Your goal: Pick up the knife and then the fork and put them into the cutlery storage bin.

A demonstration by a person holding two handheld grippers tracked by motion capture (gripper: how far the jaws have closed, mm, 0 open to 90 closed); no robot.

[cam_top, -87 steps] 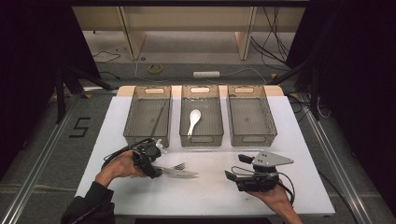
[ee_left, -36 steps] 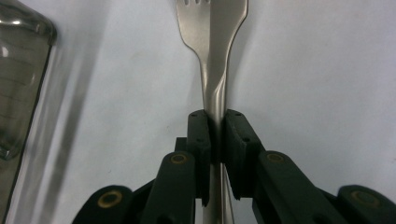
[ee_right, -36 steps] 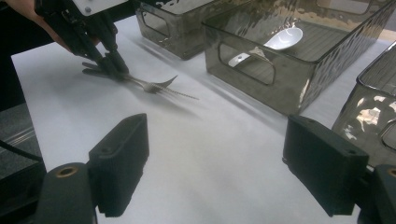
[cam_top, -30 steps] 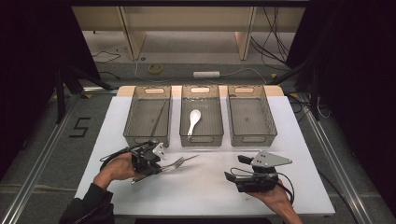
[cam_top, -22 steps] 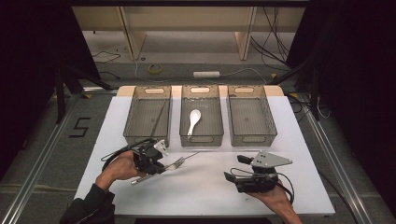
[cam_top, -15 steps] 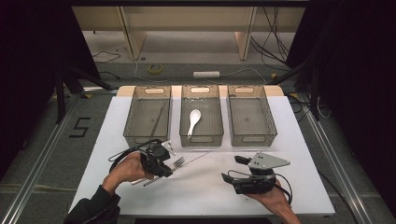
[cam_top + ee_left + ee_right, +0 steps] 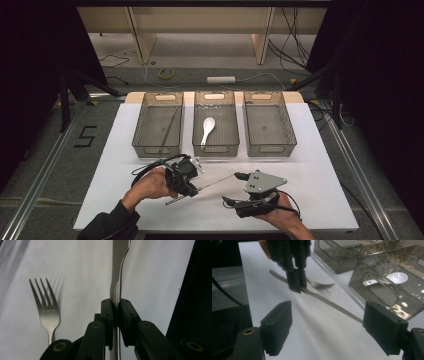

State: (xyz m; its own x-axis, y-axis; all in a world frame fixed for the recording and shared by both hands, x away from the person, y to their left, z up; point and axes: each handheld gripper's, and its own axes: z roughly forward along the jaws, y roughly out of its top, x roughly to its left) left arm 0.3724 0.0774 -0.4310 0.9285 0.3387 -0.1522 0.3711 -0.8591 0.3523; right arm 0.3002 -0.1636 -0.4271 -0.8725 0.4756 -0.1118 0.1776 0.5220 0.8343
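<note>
One knife (image 7: 117, 287) between left claw (image 7: 115, 307) pads

— What is seen around the white tabletop (image 7: 320, 165)?
— A grey floor (image 7: 45, 160) marked with a "5" (image 7: 85, 136), metal rails (image 7: 30, 200) at both sides, and dark curtains (image 7: 380, 75).
— And behind it?
— Pale wooden furniture legs (image 7: 137, 30), loose cables (image 7: 290, 30) and a roll of tape (image 7: 166, 74) are lit there.

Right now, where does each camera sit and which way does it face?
High view: above the person's side, looking forward and down on the table; forearms, left gripper and right gripper enter from below.
Left gripper view: rides the left gripper, looks along jaws shut on the knife.
Right gripper view: rides the right gripper, open jaws facing the left gripper.
Shared: both gripper views show knife and fork.
</note>
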